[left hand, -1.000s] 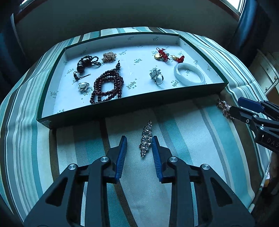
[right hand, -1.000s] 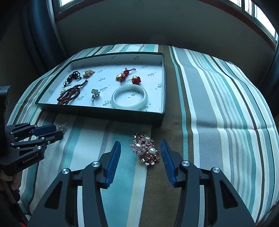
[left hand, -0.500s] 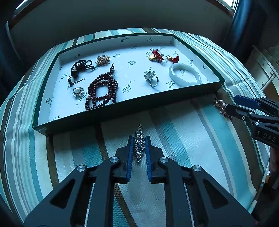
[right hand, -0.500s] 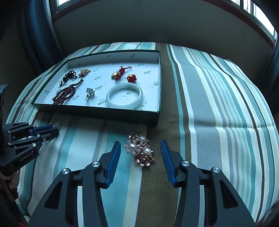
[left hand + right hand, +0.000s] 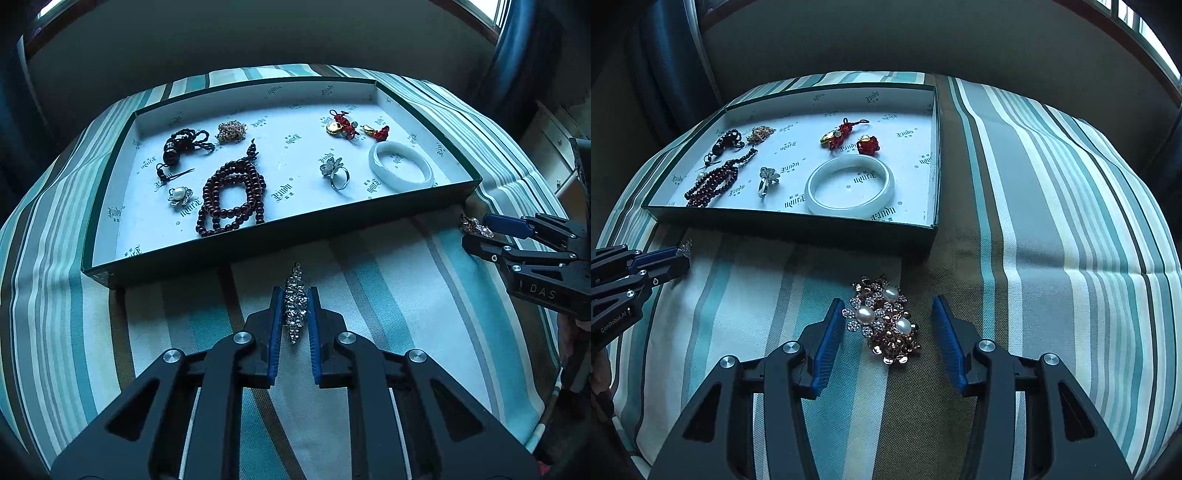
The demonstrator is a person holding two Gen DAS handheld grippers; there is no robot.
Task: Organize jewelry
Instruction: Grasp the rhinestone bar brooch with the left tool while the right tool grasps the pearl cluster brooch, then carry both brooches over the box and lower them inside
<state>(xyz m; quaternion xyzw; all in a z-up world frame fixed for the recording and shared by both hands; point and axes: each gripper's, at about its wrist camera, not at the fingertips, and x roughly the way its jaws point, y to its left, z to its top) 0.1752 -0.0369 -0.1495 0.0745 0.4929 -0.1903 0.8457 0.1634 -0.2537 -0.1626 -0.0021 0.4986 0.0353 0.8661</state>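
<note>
Your left gripper had closed since a second earlier, when its blue pads stood wide on either side of the long silver rhinestone brooch; now those pads pinched the brooch along its sides, with its pointed ends sticking out past the fingertips and back toward the camera. It was on the striped teal, white and olive cloth, just in front of the near wall of the shallow green box with the white printed lining.

Your right gripper was spread, as it had been before. The rose-gold flower brooch with three pearls lay on the cloth between its blue pads; the left pad stood just beside the brooch's edge, though you could not tell whether it touched, and the right pad stood clear.

Inside the box you had a white jade bangle near the right wall, a silver flower ring beside it, two red knotted charms behind those, a coiled dark red bead string, a small pearl flower pin, a black cord pendant and a gold filigree piece.
</note>
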